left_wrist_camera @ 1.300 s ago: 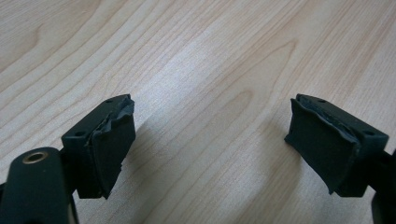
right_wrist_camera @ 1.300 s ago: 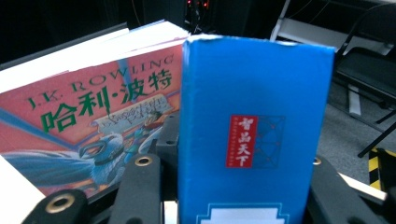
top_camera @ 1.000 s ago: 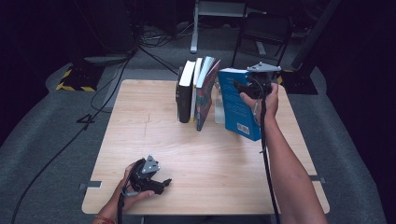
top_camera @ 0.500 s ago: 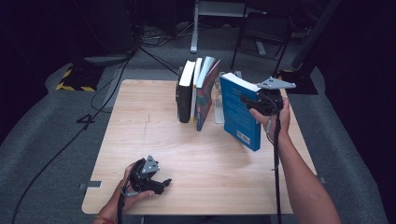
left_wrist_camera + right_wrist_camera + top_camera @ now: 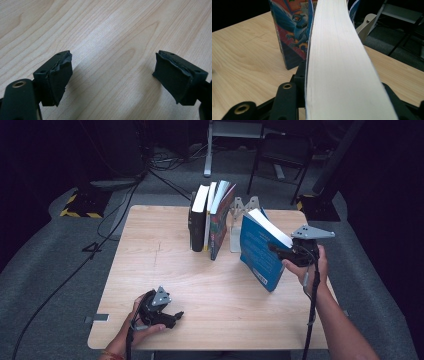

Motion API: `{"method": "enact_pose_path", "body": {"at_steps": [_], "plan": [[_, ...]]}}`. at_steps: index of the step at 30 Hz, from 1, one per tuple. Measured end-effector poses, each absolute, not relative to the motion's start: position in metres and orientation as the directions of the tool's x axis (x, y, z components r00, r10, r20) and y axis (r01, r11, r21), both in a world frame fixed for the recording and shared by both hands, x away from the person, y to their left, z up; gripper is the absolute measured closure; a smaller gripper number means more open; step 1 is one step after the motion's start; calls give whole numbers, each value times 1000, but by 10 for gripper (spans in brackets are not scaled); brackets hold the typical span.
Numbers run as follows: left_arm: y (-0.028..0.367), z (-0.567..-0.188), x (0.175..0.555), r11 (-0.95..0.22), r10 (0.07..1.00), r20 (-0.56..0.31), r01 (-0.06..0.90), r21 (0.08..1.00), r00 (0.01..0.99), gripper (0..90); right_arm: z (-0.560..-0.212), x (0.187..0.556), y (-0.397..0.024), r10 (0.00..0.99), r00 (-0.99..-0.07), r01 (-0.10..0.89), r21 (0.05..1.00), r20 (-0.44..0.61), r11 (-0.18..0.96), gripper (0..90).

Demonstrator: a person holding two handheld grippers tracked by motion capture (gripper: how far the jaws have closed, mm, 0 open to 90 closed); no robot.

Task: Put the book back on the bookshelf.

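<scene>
Right gripper (image 5: pixel 276 250): clamped on the blue book (image 5: pixel 260 251), jaws pressing either cover, page edge facing its camera.
Blue book: tilted, lower corner at the table (image 5: pixel 150 235), just right of the bookend (image 5: pixel 239 215).
Standing books (image 5: pixel 210 217): upright row left of the bookend.
Left gripper (image 5: pixel 172 317): jaws spread, nothing between them, low over bare wood.

Bright, evenly lit table (image 5: pixel 220 285); surroundings dark; close page edges (image 5: pixel 342 65) blurred.
</scene>
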State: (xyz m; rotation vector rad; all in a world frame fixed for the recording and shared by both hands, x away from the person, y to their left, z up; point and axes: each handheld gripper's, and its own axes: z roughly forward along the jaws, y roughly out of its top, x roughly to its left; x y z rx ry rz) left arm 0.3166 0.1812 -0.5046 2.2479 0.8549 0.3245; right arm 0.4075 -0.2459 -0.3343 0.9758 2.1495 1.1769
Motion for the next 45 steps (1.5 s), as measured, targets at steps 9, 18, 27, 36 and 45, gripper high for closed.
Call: {"method": "enact_pose_path", "body": {"at_steps": [9,18,27,36,45], "plan": [[181,-505,317,-538,660,-13,484,690,751,150,-331,399,-248,773,-628,377,833,-91,405,566],[181,-505,317,-537,661,-14,485,690,751,149,-324,405,-245,766,-633,394,805,-113,444,450],[181,-505,317,-538,660,-13,484,690,751,150,-314,419,-237,770,-635,431,798,-64,422,482],[181,-505,317,-539,660,-13,484,689,751,150,-312,425,-233,782,-619,456,776,-74,436,597],[181,-505,317,-539,659,-12,483,690,752,149,-301,441,-226,803,-591,480,765,-78,428,603]]}}
